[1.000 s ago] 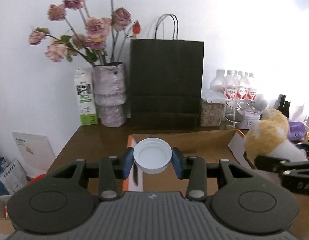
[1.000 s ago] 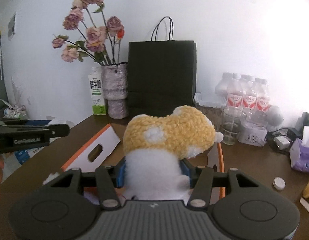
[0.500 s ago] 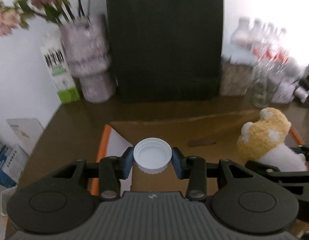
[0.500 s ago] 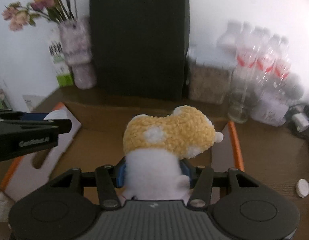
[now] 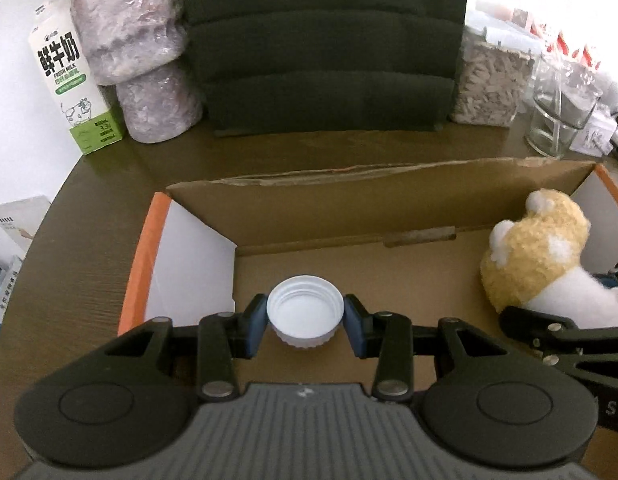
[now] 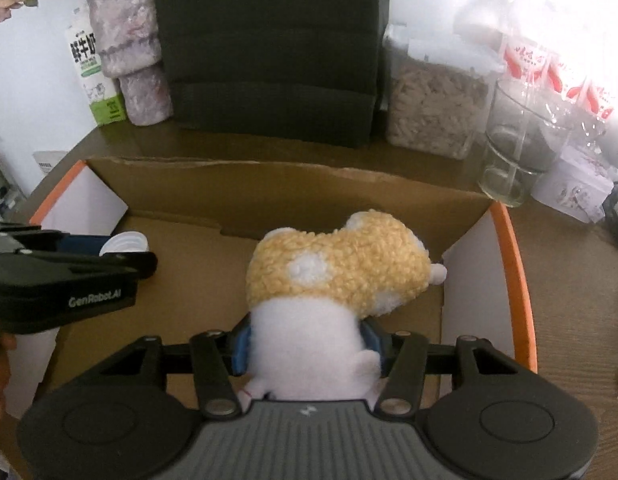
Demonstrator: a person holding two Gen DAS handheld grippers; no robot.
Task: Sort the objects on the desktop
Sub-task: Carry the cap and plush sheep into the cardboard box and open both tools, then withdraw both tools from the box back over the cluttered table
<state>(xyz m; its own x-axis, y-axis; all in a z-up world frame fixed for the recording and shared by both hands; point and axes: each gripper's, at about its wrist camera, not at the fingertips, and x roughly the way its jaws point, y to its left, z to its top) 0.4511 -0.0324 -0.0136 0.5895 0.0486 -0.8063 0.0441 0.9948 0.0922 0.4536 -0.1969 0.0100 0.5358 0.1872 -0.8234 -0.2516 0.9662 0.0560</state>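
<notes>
A white bottle cap, open side up, sits between the blue pads of my left gripper, which is shut on it. The cap hangs above the floor of an open cardboard box with orange-edged white flaps, near its left end. My right gripper holds a yellow-and-white plush toy by its white body over the box's right half. Its jaws are opening, but the pads still touch the toy. In the left wrist view the plush toy shows at the right. In the right wrist view the cap shows at the left.
Behind the box a black paper bag stands against the wall, with a wrapped vase and a milk carton to its left. To its right are a grain jar, a glass and water bottles.
Both grippers have come forward and down and tipped downward, from in front of the box to over its inside. The cap and the plush toy stay gripped. The flowers have left the view.
</notes>
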